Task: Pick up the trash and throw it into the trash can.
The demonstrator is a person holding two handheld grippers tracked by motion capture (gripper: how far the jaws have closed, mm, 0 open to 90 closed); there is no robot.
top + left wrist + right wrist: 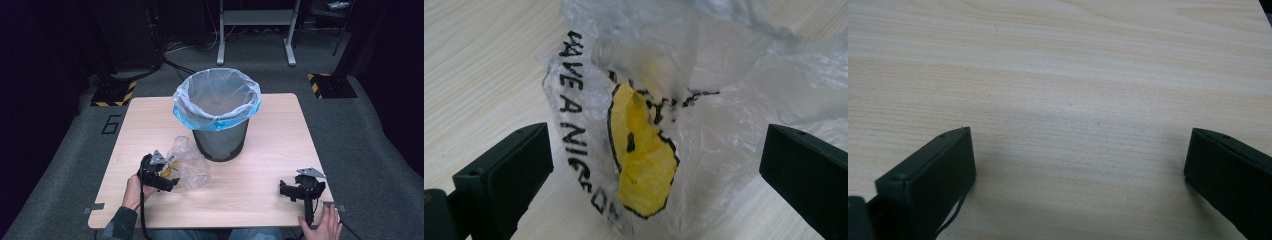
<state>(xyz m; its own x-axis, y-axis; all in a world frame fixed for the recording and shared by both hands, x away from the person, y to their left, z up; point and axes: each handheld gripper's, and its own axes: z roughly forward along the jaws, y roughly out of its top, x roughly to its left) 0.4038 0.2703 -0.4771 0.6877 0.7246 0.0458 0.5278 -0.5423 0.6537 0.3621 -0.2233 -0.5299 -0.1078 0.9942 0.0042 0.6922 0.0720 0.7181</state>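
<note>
One wooden surface (270, 150) carries a lined waste bin (218, 115) at its centre. Just beside the bin's base lies a crumpled clear plastic bag (704, 100): light, soft and slippery, probably best pinched at a bunched fold. Its print reads "HAVE A NIC…" beside a yellow face. The left gripper (654, 175) is spread around it; the right gripper (1078, 175) is spread over bare wood.

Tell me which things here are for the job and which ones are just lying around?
For the job, as far as I can tell:
- crumpled plastic bag with a yellow smiley face, between the open left tool
- lined trash bin
- right tool, open, resting on the table

Just lying about:
- yellow-and-black striped floor plates
- grey metal stand behind
</note>
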